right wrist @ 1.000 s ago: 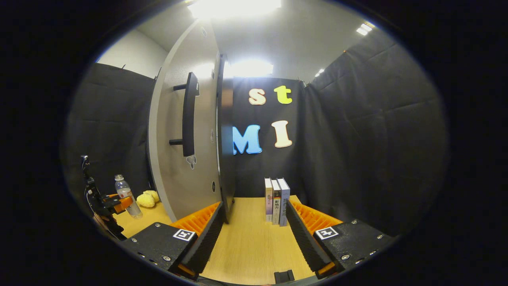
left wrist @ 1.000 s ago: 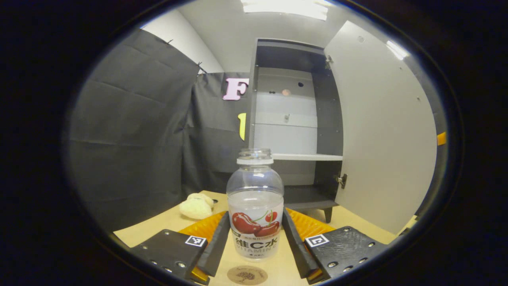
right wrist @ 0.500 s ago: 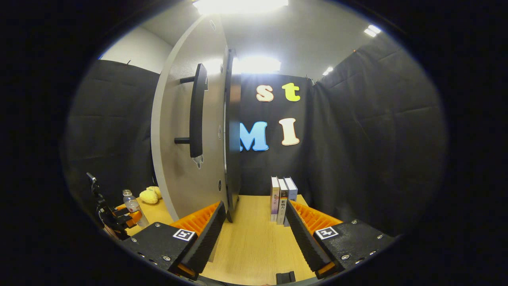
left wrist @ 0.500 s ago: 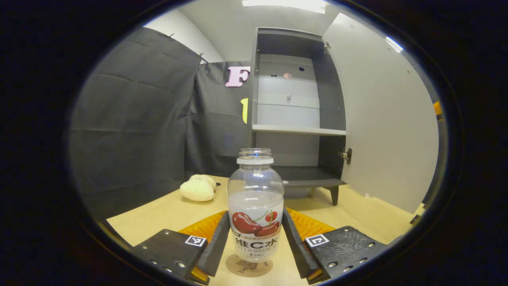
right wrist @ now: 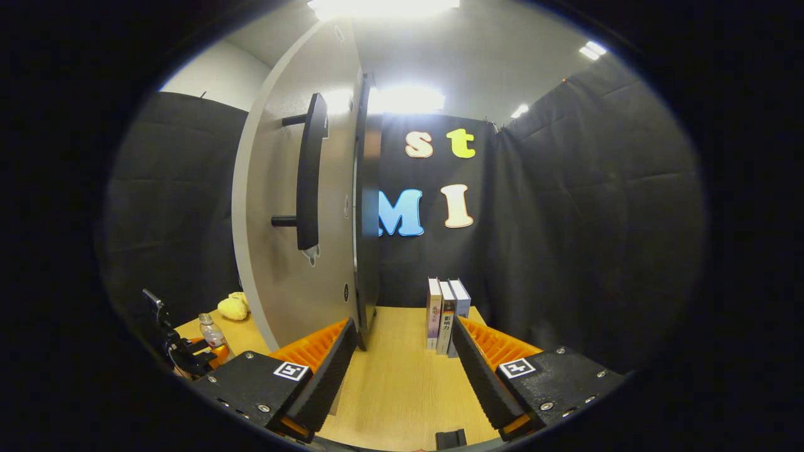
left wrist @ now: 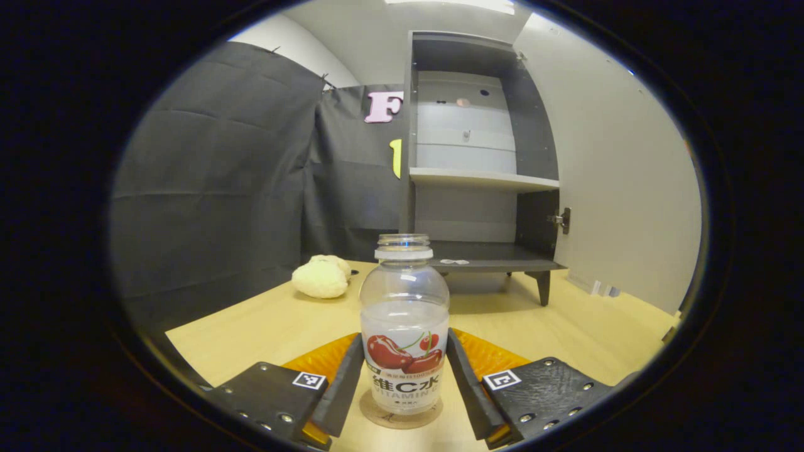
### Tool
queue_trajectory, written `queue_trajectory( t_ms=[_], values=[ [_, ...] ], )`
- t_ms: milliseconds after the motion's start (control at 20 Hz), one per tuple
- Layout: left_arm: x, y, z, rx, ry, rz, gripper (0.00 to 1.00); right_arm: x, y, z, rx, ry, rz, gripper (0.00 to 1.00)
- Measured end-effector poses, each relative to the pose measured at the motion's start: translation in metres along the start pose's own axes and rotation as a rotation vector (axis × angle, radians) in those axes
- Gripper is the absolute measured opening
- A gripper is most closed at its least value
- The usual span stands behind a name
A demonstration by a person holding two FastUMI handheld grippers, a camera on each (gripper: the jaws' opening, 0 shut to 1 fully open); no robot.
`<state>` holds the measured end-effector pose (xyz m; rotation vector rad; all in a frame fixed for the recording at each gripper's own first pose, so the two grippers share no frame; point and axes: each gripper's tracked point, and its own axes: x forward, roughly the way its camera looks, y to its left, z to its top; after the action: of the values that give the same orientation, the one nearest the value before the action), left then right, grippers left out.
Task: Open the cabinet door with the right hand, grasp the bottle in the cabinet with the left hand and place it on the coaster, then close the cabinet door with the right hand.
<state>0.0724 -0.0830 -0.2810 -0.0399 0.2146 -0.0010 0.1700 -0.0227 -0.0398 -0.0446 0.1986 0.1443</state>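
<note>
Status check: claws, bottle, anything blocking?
Left claw shut on bottle, seated on coaster. Right claw open, empty. Cabinet door open; nothing blocking.

One bottle point(left wrist: 404, 326) and one round coaster point(left wrist: 401, 417) under it were counted on the one wooden table point(left wrist: 264, 326), along with one pale plush toy point(left wrist: 321, 277). One cabinet point(left wrist: 468, 157) was seen, with one inner shelf point(left wrist: 483, 180), one door point(right wrist: 286, 188) and one bar handle point(right wrist: 309, 172) on that door. Three books point(right wrist: 446, 314) were counted standing side by side, and two grippers were noted, the left gripper point(left wrist: 402, 383) and the right gripper point(right wrist: 402, 370).
</note>
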Motion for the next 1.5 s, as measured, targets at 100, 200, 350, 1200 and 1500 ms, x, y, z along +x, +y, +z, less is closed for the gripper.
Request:
queue_trajectory(
  t_ms=[100,200,350,1200,1500],
  values=[
    [-0.001,0.003,-0.007,0.003,0.013,0.01,0.76,0.001,0.0,0.0,-0.007,0.001,-0.001,0.94],
    [-0.002,0.005,-0.015,0.0,0.029,0.017,0.76,0.001,0.0,0.001,-0.007,-0.002,0.0,0.94],
    [-0.003,0.003,-0.019,0.01,0.033,0.015,0.76,0.001,0.0,-0.001,-0.001,0.001,0.001,0.94],
    [-0.036,-0.016,0.127,0.066,-0.089,0.02,0.82,0.011,-0.013,0.029,0.105,-0.072,0.031,0.94],
    [-0.064,-0.003,0.179,0.064,-0.066,0.059,0.78,0.019,-0.042,0.056,0.065,-0.092,-0.091,0.94]
  ],
)
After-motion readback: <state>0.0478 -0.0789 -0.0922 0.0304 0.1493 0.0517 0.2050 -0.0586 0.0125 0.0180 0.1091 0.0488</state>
